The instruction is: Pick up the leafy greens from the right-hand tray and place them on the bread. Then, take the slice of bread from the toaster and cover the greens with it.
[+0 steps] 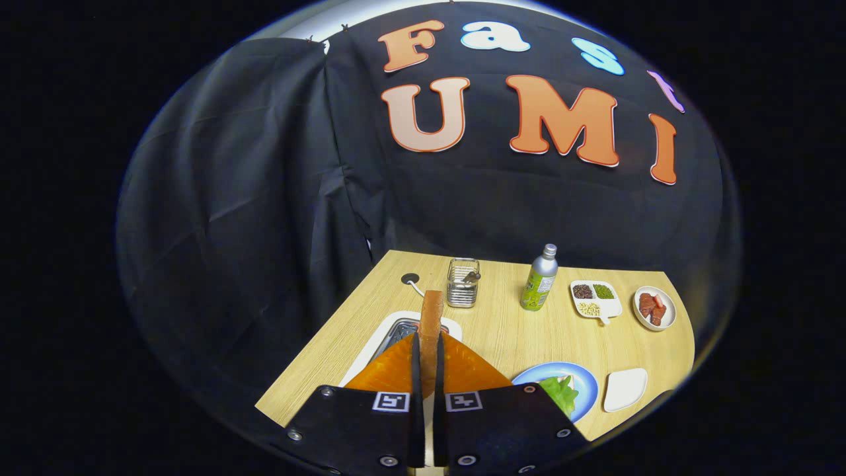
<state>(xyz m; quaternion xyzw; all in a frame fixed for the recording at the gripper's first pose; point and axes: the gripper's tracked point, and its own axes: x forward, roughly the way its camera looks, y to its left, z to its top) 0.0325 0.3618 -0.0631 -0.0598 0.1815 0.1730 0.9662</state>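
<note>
The table (502, 330) has bare wood ahead, between the toaster (396, 330), bottle (540, 277) and plate (585, 390) holding greens (560, 393). The claw (430, 354) is clamped on an upright bread slice (431, 314), over the toaster.

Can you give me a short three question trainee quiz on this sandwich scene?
1. True or false: the tool is shut on the slice of bread.
2. What already lies on the blue plate?
A. meat
B. leafy greens
C. beans
3. Fill in: the bottle stands between the wire basket and the divided ____.

Key: 1 true; 2 B; 3 dish.
</note>
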